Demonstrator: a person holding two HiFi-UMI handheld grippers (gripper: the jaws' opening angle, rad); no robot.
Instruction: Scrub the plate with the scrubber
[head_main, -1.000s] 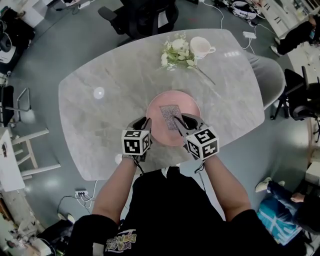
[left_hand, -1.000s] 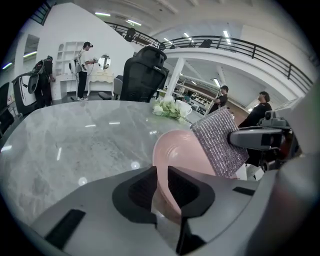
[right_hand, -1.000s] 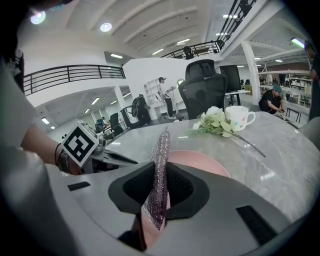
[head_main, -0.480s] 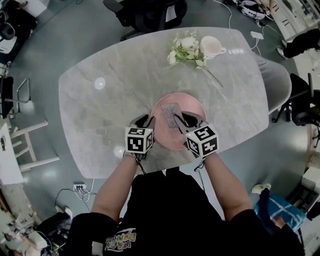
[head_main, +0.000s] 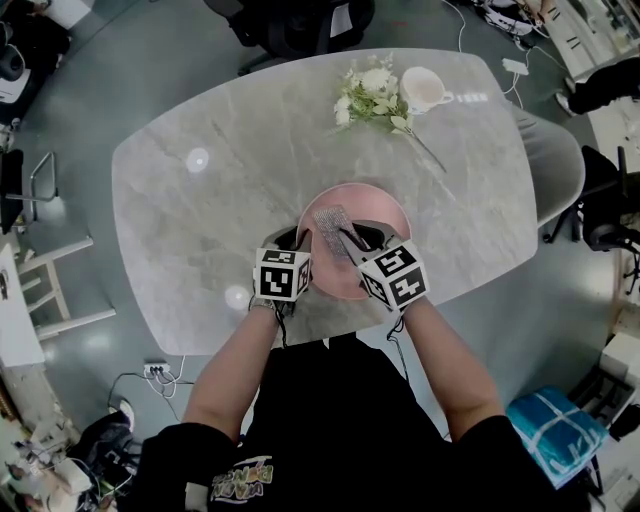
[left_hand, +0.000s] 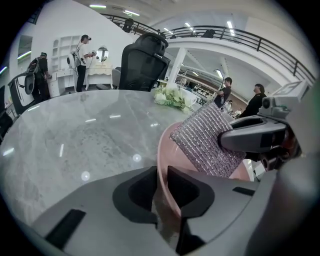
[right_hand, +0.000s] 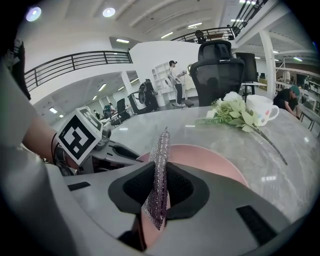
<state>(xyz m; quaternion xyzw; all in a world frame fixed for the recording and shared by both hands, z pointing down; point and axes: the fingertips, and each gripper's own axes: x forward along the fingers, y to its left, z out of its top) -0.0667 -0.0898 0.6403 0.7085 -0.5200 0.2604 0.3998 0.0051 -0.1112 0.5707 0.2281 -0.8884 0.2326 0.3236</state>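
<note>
The left gripper (left_hand: 160, 186) is clamped on the near rim of the pink plate (left_hand: 164, 150), its jaws closed to a narrow slot with the rim pinched between them. The right gripper (right_hand: 161, 187) has its jaws pressed tight on the scrubber (right_hand: 161, 150), a silvery, glittering mesh pad that stands edge-on between them and sticks out above their tips.

Seen from the head view, the left gripper (head_main: 291, 239) and the right gripper (head_main: 352, 234) sit side by side at the plate's (head_main: 378, 212) near side, both marker cubes towards the person. The scrubber (head_main: 330, 224) reaches in over the left half of the plate's inside — whether it presses on the surface cannot be made out. In the left gripper view the scrubber (left_hand: 210, 141) hangs just beyond the jaws, held by the right gripper's grey fingers.

The plate rests near the person's edge of a grey marble table (head_main: 210, 200). At the far edge, well apart from it, lie a bunch of white flowers (head_main: 368, 97) and, just beside them, a white cup (head_main: 424, 89). A black office chair (right_hand: 216, 65) stands beyond the table, and people stand in the background.
</note>
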